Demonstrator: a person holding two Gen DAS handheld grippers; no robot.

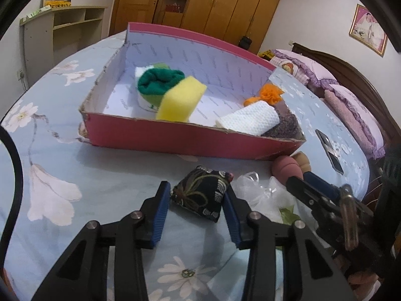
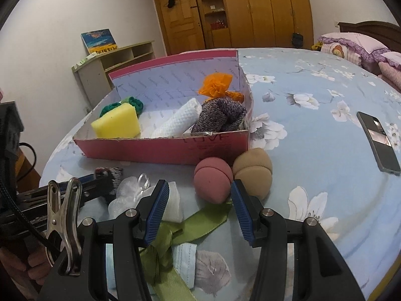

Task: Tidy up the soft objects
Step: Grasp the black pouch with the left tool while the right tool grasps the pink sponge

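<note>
Black floral pouch [image 1: 200,192] on the bedspread [image 1: 75,155], 6 o'clock of the pink box [image 1: 175,138], sits between the left gripper [image 1: 196,202] pads, jaws wide, apparently lined up to pinch. Right gripper [image 2: 198,195] also wide, bracketing the pink sponge [image 2: 213,183], tan sponge [image 2: 253,173] at its 3 o'clock.

The tan sponge [image 1: 302,161] sits mostly hidden behind the pink sponge [image 1: 285,169] — the right gripper [image 1: 304,184] blurred.

Sponge [image 1: 181,99] in box [image 1: 190,140], pouch [image 1: 200,193] before.
</note>
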